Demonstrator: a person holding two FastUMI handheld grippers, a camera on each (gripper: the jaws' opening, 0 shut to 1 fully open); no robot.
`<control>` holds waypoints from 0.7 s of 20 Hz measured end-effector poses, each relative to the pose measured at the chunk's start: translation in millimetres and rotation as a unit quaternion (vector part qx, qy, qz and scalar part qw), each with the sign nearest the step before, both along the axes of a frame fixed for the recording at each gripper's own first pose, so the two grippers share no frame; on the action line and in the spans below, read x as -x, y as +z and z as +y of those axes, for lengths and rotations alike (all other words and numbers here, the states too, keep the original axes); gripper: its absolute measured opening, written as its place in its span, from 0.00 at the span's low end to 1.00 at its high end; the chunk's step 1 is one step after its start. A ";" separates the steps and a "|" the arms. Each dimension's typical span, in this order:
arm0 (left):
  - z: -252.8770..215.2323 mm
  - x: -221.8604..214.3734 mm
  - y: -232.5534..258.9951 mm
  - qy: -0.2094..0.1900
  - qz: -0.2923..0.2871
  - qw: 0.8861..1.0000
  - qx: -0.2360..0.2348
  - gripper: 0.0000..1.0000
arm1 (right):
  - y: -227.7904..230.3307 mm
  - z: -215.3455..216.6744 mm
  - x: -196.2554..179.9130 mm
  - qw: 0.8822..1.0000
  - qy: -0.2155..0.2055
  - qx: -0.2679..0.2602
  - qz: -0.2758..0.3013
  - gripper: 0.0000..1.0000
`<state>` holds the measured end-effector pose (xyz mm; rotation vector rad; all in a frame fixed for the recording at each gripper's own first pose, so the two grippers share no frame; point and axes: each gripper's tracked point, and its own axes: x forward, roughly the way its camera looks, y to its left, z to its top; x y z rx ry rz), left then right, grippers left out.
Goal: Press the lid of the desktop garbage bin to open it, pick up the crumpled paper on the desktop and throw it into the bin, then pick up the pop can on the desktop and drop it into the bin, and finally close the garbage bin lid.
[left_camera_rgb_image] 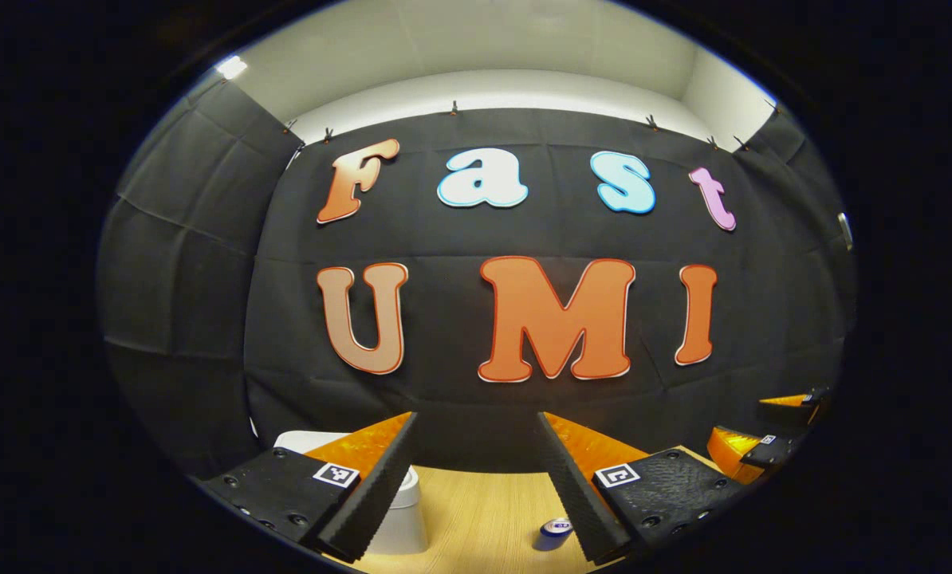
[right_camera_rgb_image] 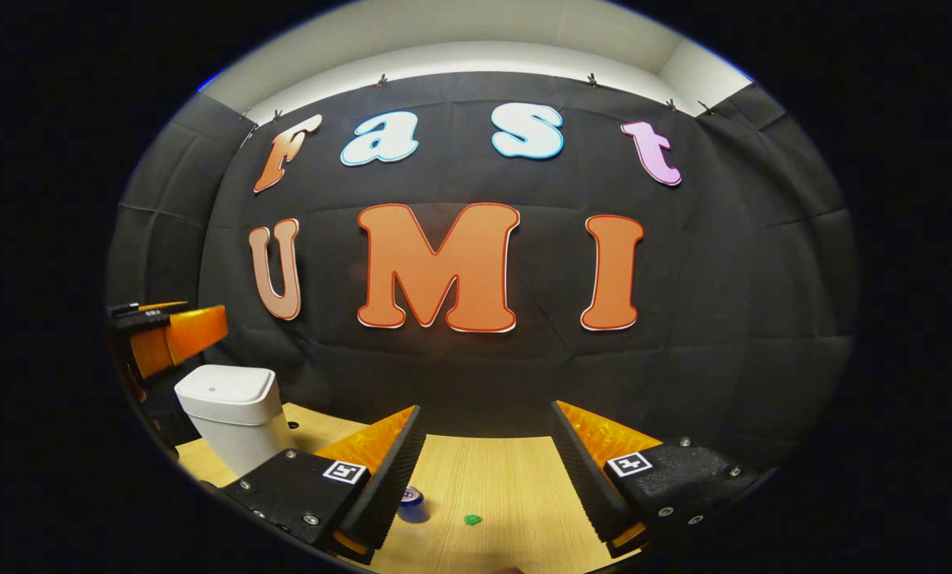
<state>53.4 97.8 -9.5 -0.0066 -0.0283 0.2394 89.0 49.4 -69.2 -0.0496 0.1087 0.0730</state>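
A: Far left, the garbage bin (right_camera_rgb_image: 229,410). White, rounded lid, lid down flat. It stands on the wooden desktop (right_camera_rgb_image: 492,478) close to the black cloth wall (right_camera_rgb_image: 731,319). Lid shut, so I judge the press-to-open step is not yet done.

B: Left gripper (left_camera_rgb_image: 476,478)?

A: Raised above the desk and level, fingers wide apart, nothing between them. In the left gripper view the bin (left_camera_rgb_image: 400,510) sits behind its left finger. Held over the bin like that, it looks placed for the lid press.

B: The can?

A: Pop can (right_camera_rgb_image: 413,505), upright on the desk, blue with a silver top, right of the bin and apart from it. Just right of it, a small green bit (right_camera_rgb_image: 473,520), possibly the crumpled paper; too small to tell.

B: Right gripper (right_camera_rgb_image: 488,478)?

A: Fingers spread, empty, hanging over bare desk.
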 end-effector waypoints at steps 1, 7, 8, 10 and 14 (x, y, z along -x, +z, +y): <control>10.5 -0.6 5.2 0.007 -0.002 1.000 -0.002 0.92 | -1.2 2.8 -0.2 1.000 0.002 0.002 0.001 0.93; 65.4 -13.2 29.4 0.031 0.006 0.999 -0.015 0.80 | -5.1 12.9 -1.6 1.000 0.011 0.005 0.006 0.94; 73.7 -17.4 29.5 0.033 0.012 0.999 -0.011 0.72 | -5.4 14.1 -1.9 1.000 0.012 0.005 0.006 0.94; 97.6 -19.4 24.4 0.050 0.028 0.998 0.002 0.55 | -7.5 16.0 -1.8 1.000 0.014 0.005 0.007 0.94; 146.2 -26.4 12.9 0.077 0.058 0.995 0.016 0.19 | -8.5 16.5 -3.2 1.000 0.013 0.007 0.007 0.93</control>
